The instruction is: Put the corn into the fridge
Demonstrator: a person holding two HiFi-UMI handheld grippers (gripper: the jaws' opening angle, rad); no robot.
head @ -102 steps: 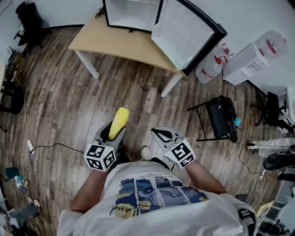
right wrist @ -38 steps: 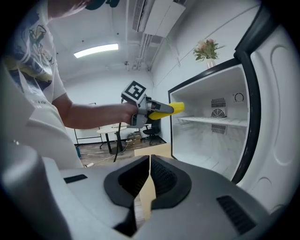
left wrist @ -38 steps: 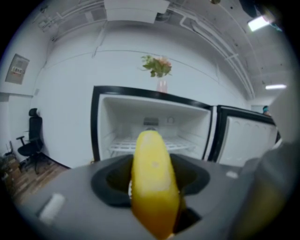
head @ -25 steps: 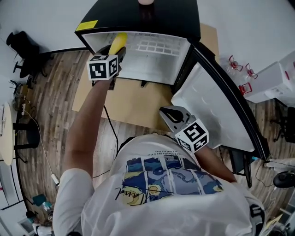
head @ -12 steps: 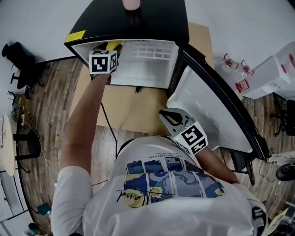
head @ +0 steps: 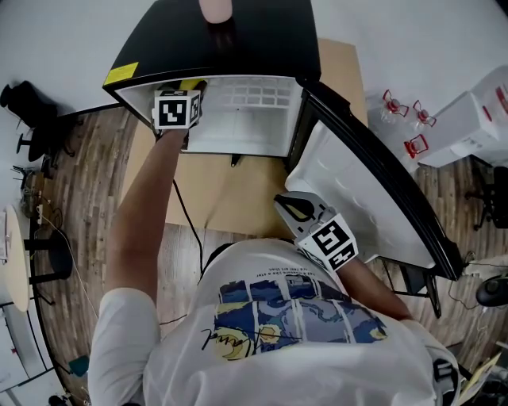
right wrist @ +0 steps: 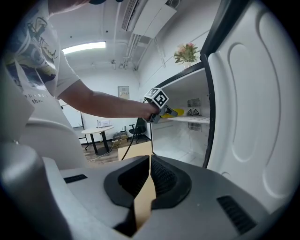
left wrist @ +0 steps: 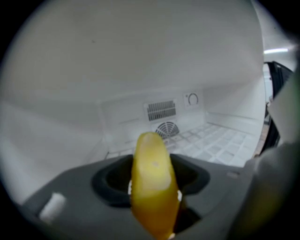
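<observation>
The yellow corn [left wrist: 152, 185] sticks out forward from my left gripper [left wrist: 154, 187], which is shut on it. In the head view the left gripper [head: 182, 91] reaches into the upper left of the open black fridge [head: 230, 44], and only a bit of the corn [head: 193, 82] shows past the marker cube. Ahead of the corn are the white wire shelf [left wrist: 213, 143] and the round fan vent [left wrist: 165, 129]. My right gripper [head: 289, 204] hangs near my chest, shut and empty. In the right gripper view, past the right gripper [right wrist: 149, 164], the corn [right wrist: 178, 112] is level with the shelf.
The fridge door [head: 373, 182] stands swung open to the right, close to my right gripper. The fridge rests on a tan table [head: 238, 194]. A pink vase [head: 216, 8] stands on the fridge top. Water bottles [head: 406, 119] and a white box [head: 468, 119] lie at the right.
A few seconds ago I stood away from the fridge with the corn at waist height. Over the last second the left gripper has pushed the corn farther into the fridge; the right gripper hardly moved.
</observation>
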